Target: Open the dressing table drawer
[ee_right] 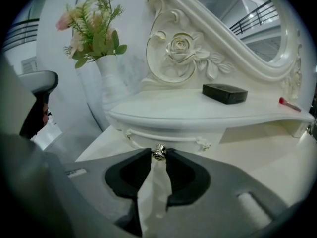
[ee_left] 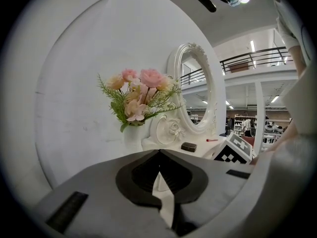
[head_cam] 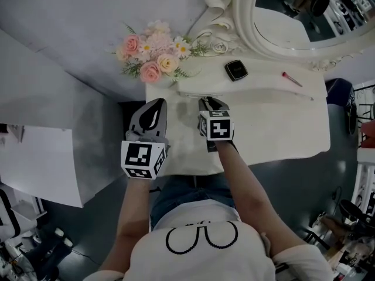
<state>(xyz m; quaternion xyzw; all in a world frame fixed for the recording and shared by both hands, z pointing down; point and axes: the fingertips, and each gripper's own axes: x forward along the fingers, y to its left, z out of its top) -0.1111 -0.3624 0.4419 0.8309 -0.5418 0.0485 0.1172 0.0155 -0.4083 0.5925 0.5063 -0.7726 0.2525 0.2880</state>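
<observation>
My right claw [ee_right: 158, 158] clamps the knob [ee_right: 159, 152] dead ahead; its drawer [ee_right: 168, 134] pulls straight toward me; left claw [ee_left: 159, 152] closed.

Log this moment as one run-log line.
step: grasp | right gripper: shut on drawer knob | left gripper: shut, empty | drawer: not yet pulled out

The white, curved-front drawer [ee_right: 184, 139] sits shut, a small silver knob [ee_right: 159, 152] at its centre.
</observation>
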